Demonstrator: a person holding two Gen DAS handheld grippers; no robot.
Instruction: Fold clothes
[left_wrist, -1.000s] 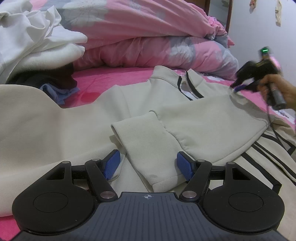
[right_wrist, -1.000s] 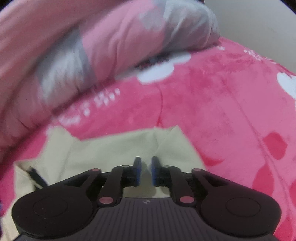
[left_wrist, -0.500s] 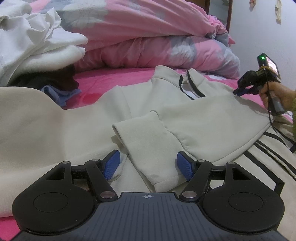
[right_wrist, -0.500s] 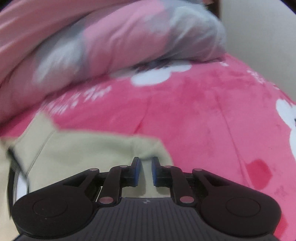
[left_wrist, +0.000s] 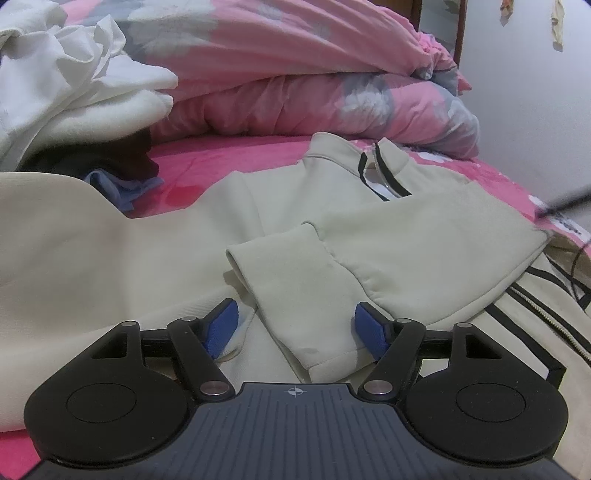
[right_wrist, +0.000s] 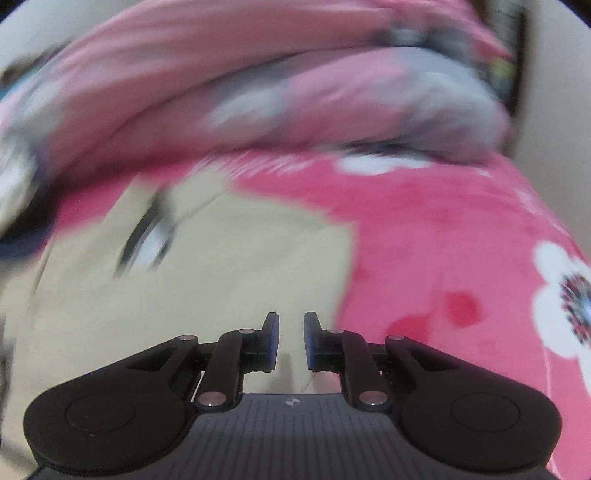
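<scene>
The right wrist view is smearing with blur. The cream jacket (left_wrist: 369, 236) is lying on the pink bed (left_wrist: 229, 158), its cuff between the left gripper (left_wrist: 295, 325)'s spread jaws, untouched. The right gripper (right_wrist: 291, 341)'s jaws are standing narrowly apart, pinching nothing. A quilt (left_wrist: 295, 66) is heaped far behind.

I'm looking into a home bedroom, bed (left_wrist: 236, 155) under a bright pink flowered sheet, bunched pink and grey quilt (left_wrist: 295, 74) along its far edge, loose heap of clothes (left_wrist: 74, 96) at its far left corner, plain pale wall (left_wrist: 535, 92) behind
</scene>
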